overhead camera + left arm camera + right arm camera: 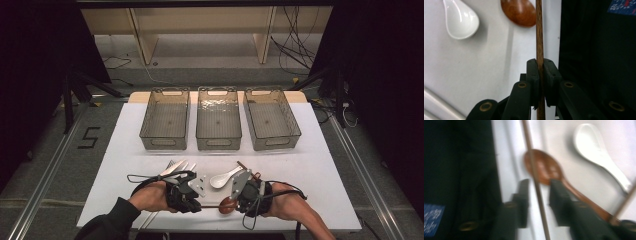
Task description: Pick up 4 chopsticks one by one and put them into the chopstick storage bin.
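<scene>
The left tool [540,72] clamps the wooden chopstick [539,32]; it runs untouched between the right tool's [537,192] parted jaws.

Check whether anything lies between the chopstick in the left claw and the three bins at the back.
Nothing visible blocks it. The chopstick is pinched in the left claw; the white spoon and forks lie flat, easily cleared on the way to the bins.

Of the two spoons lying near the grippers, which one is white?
The ceramic soup spoon, lying farther from the table's near edge; the wooden spoon is reddish brown and lies at the near edge.
</scene>
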`<state>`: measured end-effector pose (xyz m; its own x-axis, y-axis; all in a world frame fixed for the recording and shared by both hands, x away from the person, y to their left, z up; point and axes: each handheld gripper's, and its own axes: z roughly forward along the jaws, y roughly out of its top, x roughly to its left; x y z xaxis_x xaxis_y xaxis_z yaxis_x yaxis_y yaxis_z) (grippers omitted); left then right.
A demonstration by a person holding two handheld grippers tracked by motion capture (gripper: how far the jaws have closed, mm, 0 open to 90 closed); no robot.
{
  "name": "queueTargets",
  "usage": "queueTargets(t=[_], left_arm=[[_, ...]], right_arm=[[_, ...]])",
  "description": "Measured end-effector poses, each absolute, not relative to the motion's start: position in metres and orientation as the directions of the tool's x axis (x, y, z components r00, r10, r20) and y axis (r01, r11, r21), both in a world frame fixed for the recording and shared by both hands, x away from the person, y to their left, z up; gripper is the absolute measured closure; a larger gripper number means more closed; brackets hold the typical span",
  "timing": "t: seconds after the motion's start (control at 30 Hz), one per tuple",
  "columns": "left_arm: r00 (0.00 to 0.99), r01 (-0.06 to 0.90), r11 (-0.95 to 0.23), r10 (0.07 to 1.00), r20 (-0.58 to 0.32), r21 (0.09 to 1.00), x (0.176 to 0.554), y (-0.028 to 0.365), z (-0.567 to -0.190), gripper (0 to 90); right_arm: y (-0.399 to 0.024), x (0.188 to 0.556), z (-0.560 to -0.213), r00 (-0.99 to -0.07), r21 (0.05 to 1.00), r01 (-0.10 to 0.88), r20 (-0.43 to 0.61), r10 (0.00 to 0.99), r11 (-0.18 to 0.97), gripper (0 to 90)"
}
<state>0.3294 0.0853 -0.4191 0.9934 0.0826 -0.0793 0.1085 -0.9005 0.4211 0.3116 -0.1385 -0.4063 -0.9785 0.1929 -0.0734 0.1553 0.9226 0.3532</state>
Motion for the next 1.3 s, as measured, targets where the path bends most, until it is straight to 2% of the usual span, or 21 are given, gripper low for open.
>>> queueTargets(t=[0.07, 0.23, 0.43, 0.6, 0.8, 1.0, 1.3], left_arm=[[0.992, 0.124, -0.893, 0.101, -0.075, 0.434, 0.333, 0.091, -0.415, 83.5], [0.982, 0.182, -0.861, 0.185, -0.04, 0.476, 0.341, 0.106, -0.402, 83.5], [0.951, 0.276, -0.813, 0.307, -0.027, 0.513, 0.351, 0.122, -0.395, 83.5], [0.913, 0.352, -0.766, 0.408, -0.017, 0.538, 0.361, 0.137, -0.39, 83.6], [0.874, 0.405, -0.719, 0.486, -0.007, 0.565, 0.369, 0.148, -0.384, 83.5], [0.824, 0.459, -0.664, 0.566, -0.004, 0.59, 0.383, 0.164, -0.378, 83.5], [0.729, 0.521, -0.585, 0.684, 0.033, 0.622, 0.423, 0.188, -0.365, 83.5]], right_arm=[[-0.147, 0.316, -0.399, -0.969, 0.382, 0.188, -0.079, 0.234, 0.905, 53.5], [-0.18, 0.328, -0.38, -0.918, 0.511, 0.313, -0.052, 0.393, 0.8, 40.5], [-0.207, 0.336, -0.381, -0.824, 0.576, 0.46, -0.005, 0.566, 0.676, 36.2], [-0.215, 0.341, -0.397, -0.792, 0.531, 0.516, -0.002, 0.61, 0.672, 32.6], [-0.225, 0.344, -0.405, -0.737, 0.51, 0.59, 0.023, 0.676, 0.626, 30.7], [-0.228, 0.344, -0.41, -0.722, 0.497, 0.609, 0.024, 0.692, 0.618, 30.7], [-0.23, 0.343, -0.413, -0.716, 0.483, 0.62, 0.028, 0.697, 0.618, 30.7]])
